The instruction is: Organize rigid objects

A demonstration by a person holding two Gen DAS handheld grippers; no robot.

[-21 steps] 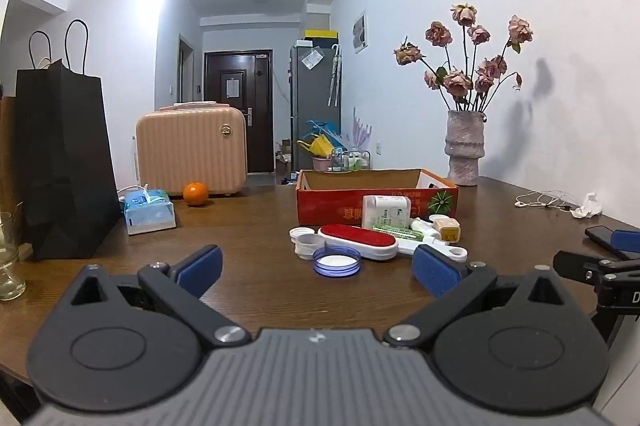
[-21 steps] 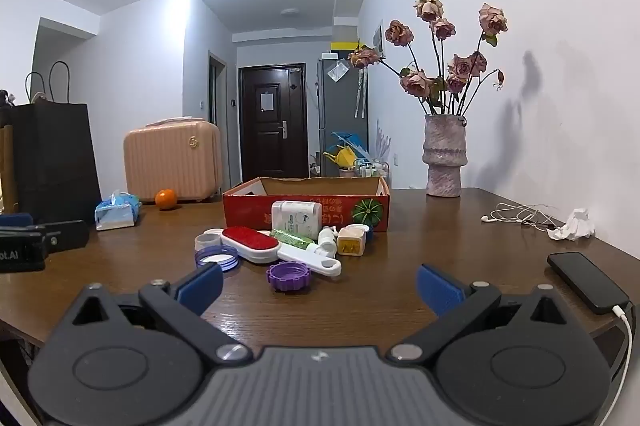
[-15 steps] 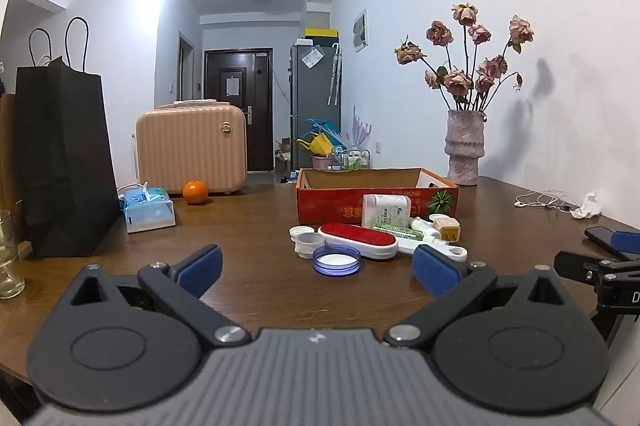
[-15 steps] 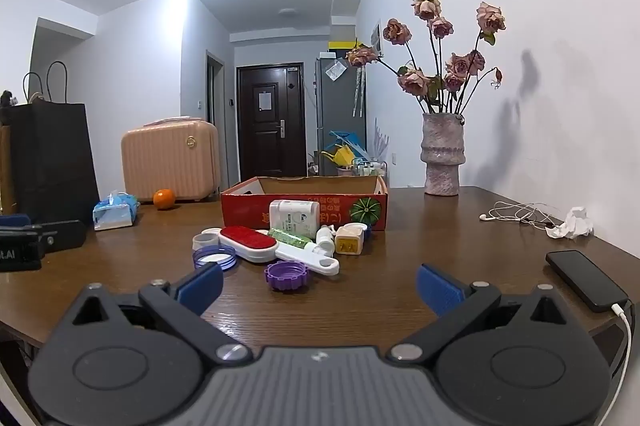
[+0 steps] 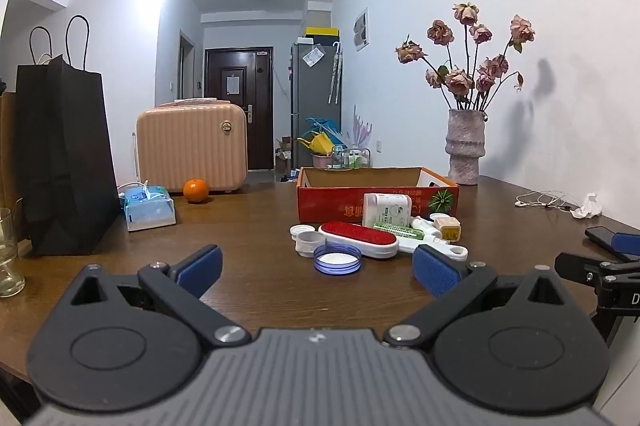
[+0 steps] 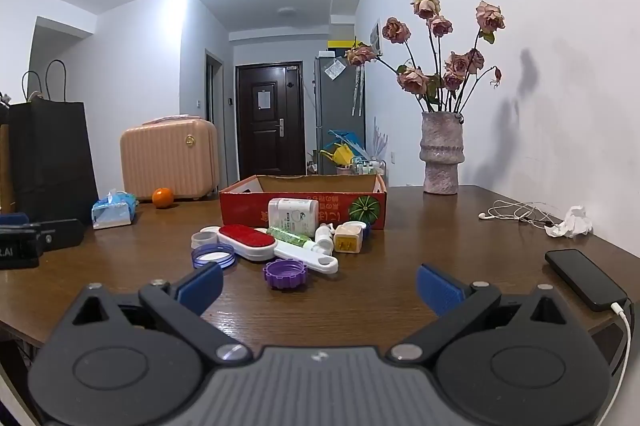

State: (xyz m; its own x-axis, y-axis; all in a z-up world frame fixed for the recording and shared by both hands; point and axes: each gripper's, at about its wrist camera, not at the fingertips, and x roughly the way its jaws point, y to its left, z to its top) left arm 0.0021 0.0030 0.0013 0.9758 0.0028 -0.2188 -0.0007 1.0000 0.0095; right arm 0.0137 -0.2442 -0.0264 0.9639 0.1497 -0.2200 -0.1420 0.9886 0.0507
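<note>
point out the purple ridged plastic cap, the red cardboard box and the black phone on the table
purple ridged plastic cap (image 6: 285, 274), right wrist view, on its ridged side wall
red cardboard box (image 6: 248, 204), right wrist view, on its front wall, left part
black phone (image 6: 582, 276), right wrist view, on the middle of its screen

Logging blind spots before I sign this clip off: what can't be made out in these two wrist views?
- Red box interior: both views, hidden by its front wall.
- White bottle label and box print: too small.
- Purple cap: left view, hidden behind the left gripper finger.
- Glass: left view, cut by the edge.
- Right gripper: mostly cut off in the left view.
</note>
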